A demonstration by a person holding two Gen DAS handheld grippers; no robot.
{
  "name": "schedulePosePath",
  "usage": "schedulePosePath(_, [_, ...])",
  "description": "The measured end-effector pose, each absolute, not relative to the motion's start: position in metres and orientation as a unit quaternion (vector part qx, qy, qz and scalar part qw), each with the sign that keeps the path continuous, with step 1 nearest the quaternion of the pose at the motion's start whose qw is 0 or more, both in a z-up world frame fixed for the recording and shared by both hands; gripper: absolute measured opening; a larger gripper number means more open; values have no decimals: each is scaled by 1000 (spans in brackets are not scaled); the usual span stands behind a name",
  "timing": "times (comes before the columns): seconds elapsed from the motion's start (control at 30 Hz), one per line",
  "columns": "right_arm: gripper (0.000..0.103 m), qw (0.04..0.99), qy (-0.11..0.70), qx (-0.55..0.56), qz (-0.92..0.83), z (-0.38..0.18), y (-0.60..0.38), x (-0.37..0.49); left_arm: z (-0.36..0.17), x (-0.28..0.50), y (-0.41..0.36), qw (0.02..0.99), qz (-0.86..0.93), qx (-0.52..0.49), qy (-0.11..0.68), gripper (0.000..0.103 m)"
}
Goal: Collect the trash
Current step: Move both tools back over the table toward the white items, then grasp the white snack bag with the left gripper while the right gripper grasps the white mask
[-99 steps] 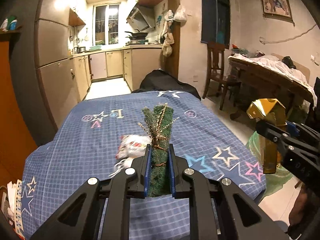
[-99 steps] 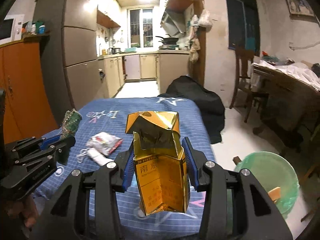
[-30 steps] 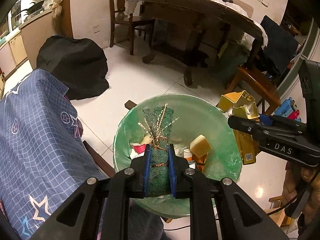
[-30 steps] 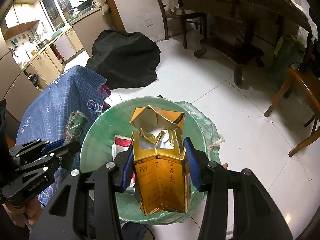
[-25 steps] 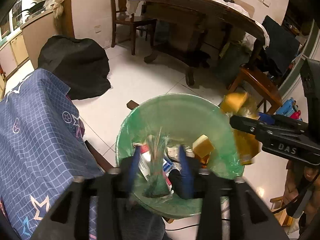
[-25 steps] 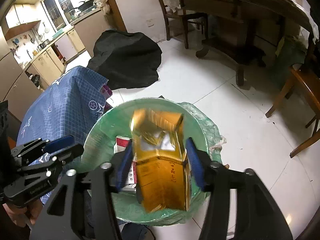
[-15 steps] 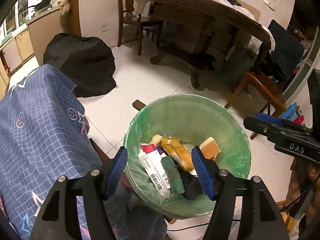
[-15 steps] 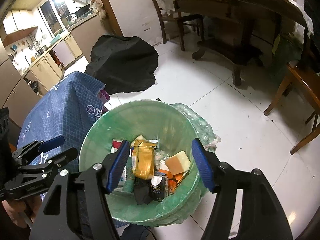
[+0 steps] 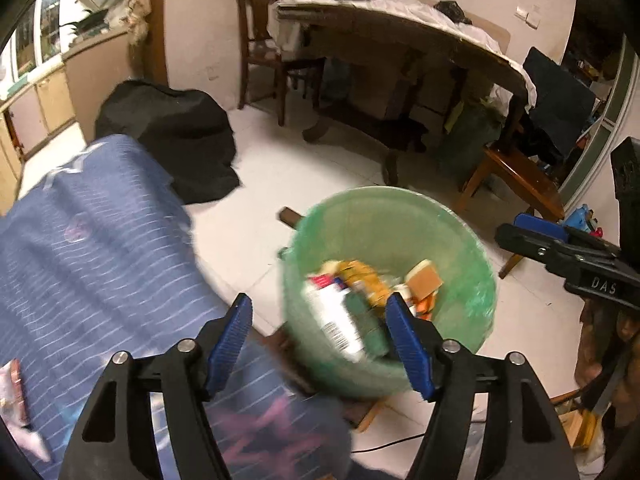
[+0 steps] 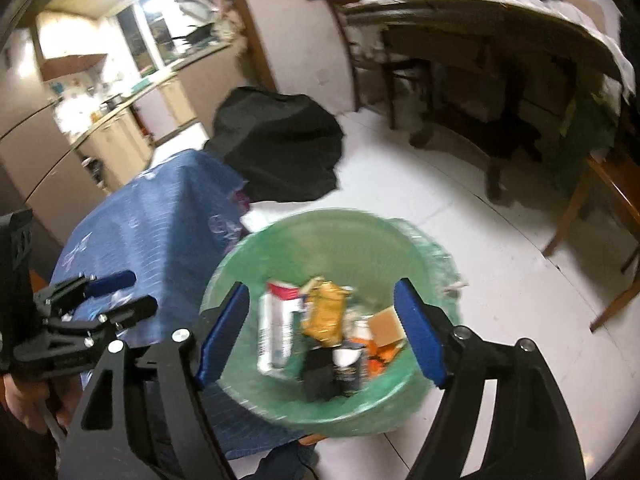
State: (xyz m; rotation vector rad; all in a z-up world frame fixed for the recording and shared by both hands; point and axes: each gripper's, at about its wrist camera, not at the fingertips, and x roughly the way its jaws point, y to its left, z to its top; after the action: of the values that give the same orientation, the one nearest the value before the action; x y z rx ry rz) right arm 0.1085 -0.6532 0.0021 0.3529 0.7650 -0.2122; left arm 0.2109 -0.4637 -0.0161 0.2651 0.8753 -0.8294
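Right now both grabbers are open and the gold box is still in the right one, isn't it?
Not quite. The right gripper is open but empty; the right wrist view shows the gold box lying in the green bin. The left gripper is open too.

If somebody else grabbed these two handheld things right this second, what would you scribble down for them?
Left tool: open, holding nothing, above the edge of the blue tablecloth, beside the bin.
Right tool: open, holding nothing, over the green bin.
In the bin: the gold box, a red and white carton and other scraps.
Left to do: a white wrapper lies on the tablecloth at the left edge of the left view; bin it.
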Motion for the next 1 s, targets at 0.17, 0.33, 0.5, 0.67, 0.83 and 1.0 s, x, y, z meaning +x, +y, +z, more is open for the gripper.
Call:
schedulePosePath(0.17, [76, 921, 364, 136, -32, 3, -589, 115, -4, 234, -359, 851, -329, 113, 394, 76])
schedulePosePath(0.33, [78, 922, 371, 102, 36, -1, -525, 136, 4, 275, -245, 881, -238, 72, 402, 79])
schedulePosePath(0.5, [80, 915, 383, 92, 92, -6, -464, 161, -2, 308, -155, 887, -168, 26, 430, 86])
schedulePosePath(0.67, [81, 907, 395, 72, 127, -10, -415, 176, -21, 322, -147, 870, -179, 44, 458, 89])
schedulePosePath(0.83, [82, 901, 404, 43, 152, -11, -380, 180, -46, 335, -167, 859, -172, 78, 475, 90])
schedulePosePath(1.0, [83, 893, 414, 16, 178, -13, -354, 191, -57, 346, -149, 863, -159, 35, 479, 68])
